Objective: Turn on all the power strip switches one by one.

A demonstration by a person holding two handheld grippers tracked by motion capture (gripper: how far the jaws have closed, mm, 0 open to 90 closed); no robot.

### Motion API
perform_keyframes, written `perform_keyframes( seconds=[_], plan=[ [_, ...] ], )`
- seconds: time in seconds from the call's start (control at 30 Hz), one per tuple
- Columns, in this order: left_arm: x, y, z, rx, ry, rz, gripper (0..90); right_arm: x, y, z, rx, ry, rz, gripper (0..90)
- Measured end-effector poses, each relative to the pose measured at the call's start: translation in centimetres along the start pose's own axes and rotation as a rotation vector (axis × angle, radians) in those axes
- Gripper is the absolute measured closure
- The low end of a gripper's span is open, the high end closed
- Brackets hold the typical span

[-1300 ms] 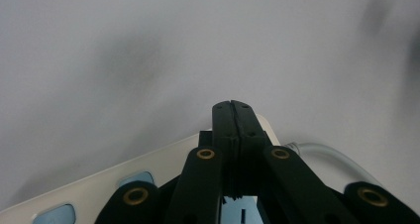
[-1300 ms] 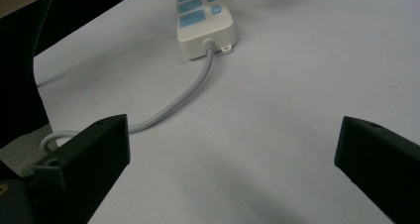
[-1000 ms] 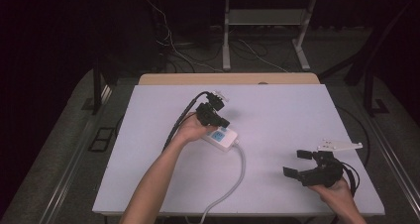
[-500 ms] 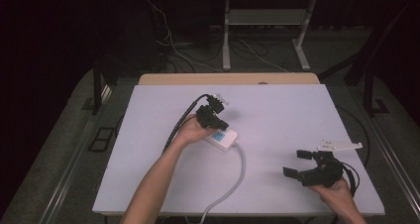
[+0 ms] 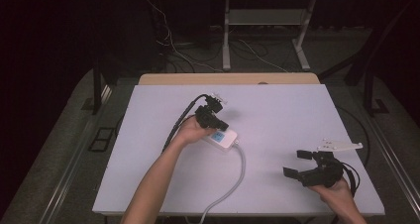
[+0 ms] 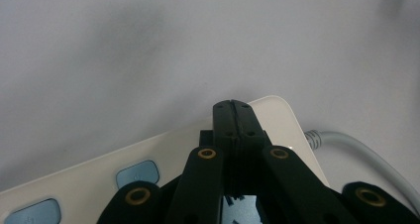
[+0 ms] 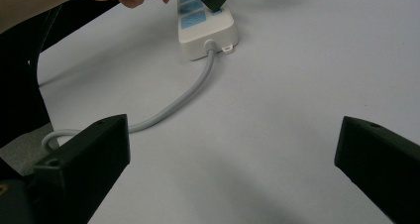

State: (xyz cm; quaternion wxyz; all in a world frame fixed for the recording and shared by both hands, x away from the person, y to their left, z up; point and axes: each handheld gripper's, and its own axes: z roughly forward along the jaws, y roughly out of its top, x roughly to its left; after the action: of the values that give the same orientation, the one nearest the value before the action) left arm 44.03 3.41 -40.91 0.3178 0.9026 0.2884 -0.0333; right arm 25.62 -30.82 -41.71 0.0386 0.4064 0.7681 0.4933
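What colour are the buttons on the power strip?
Light blue buttons on the white power strip, clearest in the left gripper view.

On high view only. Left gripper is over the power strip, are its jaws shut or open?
Observer: Shut. In the left gripper view the left gripper has its two jaws pressed flat together, tips over the power strip near its cord end, nothing between them.
Operator: What's on the strip's top face?
Observer: Pale blue buttons in a row.
Operator: Right gripper holding anything?
Observer: No. In the right gripper view the right gripper has its jaws wide apart with bare table between them.
Operator: Where does the cord leave the strip?
Observer: The grey cord comes out of the short end facing the right gripper.
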Motion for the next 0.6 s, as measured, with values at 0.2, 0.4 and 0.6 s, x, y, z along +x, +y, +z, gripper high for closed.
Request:
perform_keyframes(
  seconds=[0.2, 0.4, 0.6],
  plan=[
    [0.1, 0.0, 0.2, 0.008, -0.033, -0.010, 90.0, 0.0, 0.0, -0.1, -0.004, -0.001, 0.000, 0.6],
    [0.9, -0.6, 0.2, -0.032, -0.086, -0.074, 90.0, 0.0, 0.0, -0.2, -0.009, -0.001, -0.004, 0.5],
    [1.4, -0.9, 0.3, -0.039, -0.101, -0.104, 90.0, 0.0, 0.0, -0.2, -0.011, 0.004, -0.008, 0.5]
  ],
)
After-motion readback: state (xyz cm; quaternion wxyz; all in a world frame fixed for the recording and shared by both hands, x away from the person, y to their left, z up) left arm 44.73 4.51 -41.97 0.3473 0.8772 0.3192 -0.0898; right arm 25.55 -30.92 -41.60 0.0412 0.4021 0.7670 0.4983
